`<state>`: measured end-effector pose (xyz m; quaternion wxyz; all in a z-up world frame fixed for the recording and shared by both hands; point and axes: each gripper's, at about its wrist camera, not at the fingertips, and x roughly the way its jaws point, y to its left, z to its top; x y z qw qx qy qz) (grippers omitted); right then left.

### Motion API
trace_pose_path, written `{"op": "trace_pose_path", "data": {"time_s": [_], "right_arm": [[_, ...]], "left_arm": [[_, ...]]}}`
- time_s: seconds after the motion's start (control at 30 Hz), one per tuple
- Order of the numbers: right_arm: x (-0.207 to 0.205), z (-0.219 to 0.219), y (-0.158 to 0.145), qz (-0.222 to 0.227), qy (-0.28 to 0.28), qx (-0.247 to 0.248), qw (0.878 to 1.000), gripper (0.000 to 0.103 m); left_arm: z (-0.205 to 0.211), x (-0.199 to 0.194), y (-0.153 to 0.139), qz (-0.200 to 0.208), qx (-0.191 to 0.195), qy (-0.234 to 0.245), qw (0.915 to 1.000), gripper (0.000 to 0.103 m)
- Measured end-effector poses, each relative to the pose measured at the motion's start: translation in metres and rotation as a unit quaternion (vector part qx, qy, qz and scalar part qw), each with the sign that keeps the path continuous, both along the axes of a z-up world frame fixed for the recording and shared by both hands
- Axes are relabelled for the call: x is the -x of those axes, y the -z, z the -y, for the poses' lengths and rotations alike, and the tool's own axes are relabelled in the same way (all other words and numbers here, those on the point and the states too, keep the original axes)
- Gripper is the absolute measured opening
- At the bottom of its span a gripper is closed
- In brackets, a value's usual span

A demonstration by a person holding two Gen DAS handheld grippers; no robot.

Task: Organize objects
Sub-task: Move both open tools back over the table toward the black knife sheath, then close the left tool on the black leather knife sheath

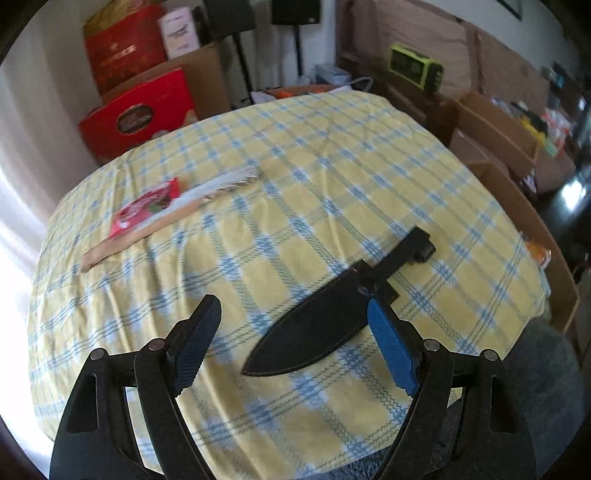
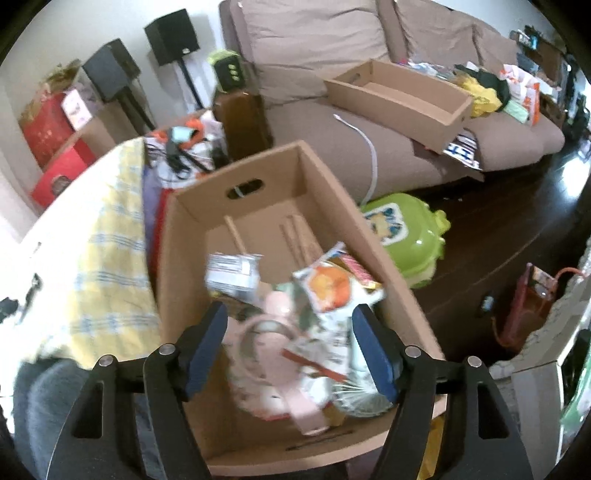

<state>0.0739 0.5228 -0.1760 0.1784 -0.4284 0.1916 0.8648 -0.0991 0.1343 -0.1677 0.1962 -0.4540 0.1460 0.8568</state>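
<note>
Left tongs (image 1: 295, 347) released above the checked counter (image 1: 295, 155), black knife sheath (image 1: 314, 332) lying just beyond them, red packet (image 1: 146, 210) far left, right tongs (image 2: 290, 350) released and empty over the cardboard box (image 2: 373, 236) of packets beside the counter.

Matt sheath (image 1: 317, 325) — woven tablecloth (image 1: 295, 155)

On the checked tablecloth (image 1: 295, 177) I count three things: one black knife sheath (image 1: 317, 332), one red packet (image 1: 147, 210) and one long paper-wrapped bundle (image 1: 147, 229) just beside it. Two red gift boxes (image 1: 136, 114) are stacked past the table's far edge. Two black speakers (image 2: 171, 35) stand on stands, two open cardboard boxes (image 2: 388, 240) are in sight (the nearer one's jumbled contents blur past counting), and one green toy case (image 2: 410, 240).
</note>
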Motion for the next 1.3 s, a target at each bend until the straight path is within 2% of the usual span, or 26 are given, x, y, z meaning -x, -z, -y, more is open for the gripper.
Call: {"op": "trace_pose_path", "data": {"time_s": [0.17,0.23,0.3,0.43,0.53,0.6,0.67,0.7,0.73,0.77,0.8,0.9,0.97,1.03,1.07,1.1,1.13,1.17,1.3], "right_arm": [[0.014,0.023,-0.021,-0.005,-0.025,-0.020,0.999,0.072],[0.019,0.032,-0.028,-0.008,-0.035,-0.026,0.999,0.073],[0.023,0.043,-0.035,-0.010,-0.045,-0.033,0.998,0.073],[0.032,0.058,-0.045,-0.012,-0.060,-0.045,0.997,0.073],[0.037,0.068,-0.048,-0.011,-0.068,-0.049,0.996,0.074],[0.039,0.075,-0.049,-0.007,-0.073,-0.053,0.996,0.074],[0.039,0.079,-0.050,-0.006,-0.078,-0.056,0.995,0.074],[0.039,0.083,-0.051,-0.005,-0.081,-0.058,0.995,0.074],[0.039,0.085,-0.052,-0.005,-0.084,-0.059,0.995,0.074],[0.039,0.088,-0.053,-0.005,-0.088,-0.061,0.994,0.074],[0.039,0.091,-0.054,-0.005,-0.093,-0.063,0.994,0.075],[0.040,0.099,-0.058,-0.006,-0.101,-0.071,0.992,0.078],[0.041,0.104,-0.060,-0.006,-0.107,-0.074,0.991,0.078],[0.042,0.111,-0.063,-0.006,-0.114,-0.078,0.990,0.078],[0.043,0.114,-0.064,-0.006,-0.118,-0.081,0.990,0.078],[0.043,0.117,-0.066,-0.007,-0.121,-0.084,0.989,0.078],[0.043,0.119,-0.067,-0.007,-0.125,-0.087,0.988,0.078],[0.043,0.122,-0.068,-0.008,-0.128,-0.090,0.988,0.079],[0.045,0.130,-0.071,-0.009,-0.138,-0.096,0.986,0.079]], "left_arm": [[-0.002,-0.001,0.002,-0.004,-0.024,0.015,0.9996,0.078],[0.003,0.002,0.003,0.006,-0.044,0.014,0.9989,0.064],[0.009,0.006,0.004,0.018,-0.067,0.011,0.9976,0.058],[0.015,0.007,0.002,0.019,-0.070,0.006,0.9973,0.045],[0.020,0.008,0.001,0.023,-0.075,0.002,0.9969,0.040],[0.022,0.006,0.001,0.026,-0.071,0.006,0.9971,0.041],[0.020,0.001,0.000,0.025,-0.055,0.019,0.9980,0.047],[0.019,-0.001,0.000,0.027,-0.050,0.028,0.9980,0.056],[0.017,-0.005,0.001,0.032,-0.043,0.045,0.9976,0.060],[0.015,-0.009,0.002,0.032,-0.037,0.060,0.9970,0.060],[0.012,-0.016,0.001,0.017,-0.029,0.076,0.9965,0.060],[0.008,-0.020,0.001,0.004,-0.031,0.083,0.9960,0.059],[0.009,-0.019,0.001,0.001,-0.035,0.072,0.9968,0.054],[0.009,-0.019,0.001,-0.002,-0.031,0.070,0.9970,0.039],[0.010,-0.018,0.000,-0.001,-0.031,0.069,0.9972,0.035],[0.013,-0.016,-0.001,0.005,-0.038,0.069,0.9969,0.026],[0.016,-0.015,-0.003,0.014,-0.051,0.070,0.9962,0.010],[0.019,-0.013,-0.003,0.023,-0.061,0.064,0.9958,0.000],[0.038,0.000,-0.003,0.045,-0.089,0.025,0.9947,0.000]]}}
